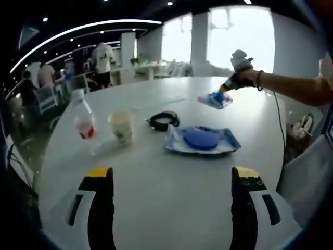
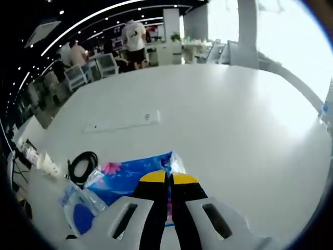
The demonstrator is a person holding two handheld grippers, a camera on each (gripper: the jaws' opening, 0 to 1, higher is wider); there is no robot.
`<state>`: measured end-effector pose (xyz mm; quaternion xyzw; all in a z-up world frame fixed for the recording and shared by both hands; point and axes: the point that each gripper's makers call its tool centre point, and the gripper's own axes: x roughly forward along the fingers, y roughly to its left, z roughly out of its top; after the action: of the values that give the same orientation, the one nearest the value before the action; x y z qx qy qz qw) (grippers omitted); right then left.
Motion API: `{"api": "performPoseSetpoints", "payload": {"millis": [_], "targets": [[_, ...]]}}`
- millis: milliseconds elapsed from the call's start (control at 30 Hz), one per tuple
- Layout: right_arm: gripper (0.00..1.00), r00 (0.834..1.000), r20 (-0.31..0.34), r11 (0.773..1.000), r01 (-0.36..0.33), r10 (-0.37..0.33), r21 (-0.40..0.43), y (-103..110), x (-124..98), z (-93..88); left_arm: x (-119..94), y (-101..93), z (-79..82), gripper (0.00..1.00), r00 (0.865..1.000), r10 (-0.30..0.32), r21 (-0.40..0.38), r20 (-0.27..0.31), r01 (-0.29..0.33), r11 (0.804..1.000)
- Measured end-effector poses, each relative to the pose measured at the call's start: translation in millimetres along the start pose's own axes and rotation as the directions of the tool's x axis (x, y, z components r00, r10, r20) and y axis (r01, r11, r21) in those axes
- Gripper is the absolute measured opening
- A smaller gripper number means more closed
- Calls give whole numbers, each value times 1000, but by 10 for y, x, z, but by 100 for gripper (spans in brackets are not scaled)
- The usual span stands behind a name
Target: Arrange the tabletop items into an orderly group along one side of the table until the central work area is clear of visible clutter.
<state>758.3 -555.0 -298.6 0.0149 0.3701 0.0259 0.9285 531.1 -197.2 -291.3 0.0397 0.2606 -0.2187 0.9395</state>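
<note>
In the left gripper view, the left gripper hovers over the white desk with its two yellow-tipped fingers wide apart and nothing between them. Ahead of the left finger stand one clear bottle with a red label, its print too small to read, and one pale cup. Ahead of the gap lies one coiled black cable; ahead of the right finger lies one blue wipes pack, its writing illegible. Farther off, a person's hand holds the right gripper on a blue pouch.

In the right gripper view, the right gripper has its fingers together, clamped on the blue pouch, which bears a pink flower print. Left of the fingers lie the cable, the wipes pack and the cup. One flat white power strip lies beyond the fingers.
</note>
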Motion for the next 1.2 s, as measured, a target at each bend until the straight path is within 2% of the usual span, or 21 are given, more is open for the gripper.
{"api": "performPoseSetpoints", "payload": {"millis": [633, 933, 1067, 1200], "targets": [[1, 998, -14, 998, 56, -56, 43, -286, 453, 93, 27, 15, -38, 92, 1000, -2, -5, -11, 2, 1000], [1, 996, -19, 996, 85, -84, 32, -334, 551, 68, 8, 38, -52, 92, 1000, 5, -10, -17, -5, 1000], [1, 996, -17, 996, 90, -89, 22, -267, 478, 0, 12, 35, -60, 92, 1000, 4, -10, -21, -4, 1000], [1, 994, -25, 994, 107, -106, 35, -285, 480, -55, 19, 24, -75, 92, 1000, 1, -10, -28, -1, 1000]]}}
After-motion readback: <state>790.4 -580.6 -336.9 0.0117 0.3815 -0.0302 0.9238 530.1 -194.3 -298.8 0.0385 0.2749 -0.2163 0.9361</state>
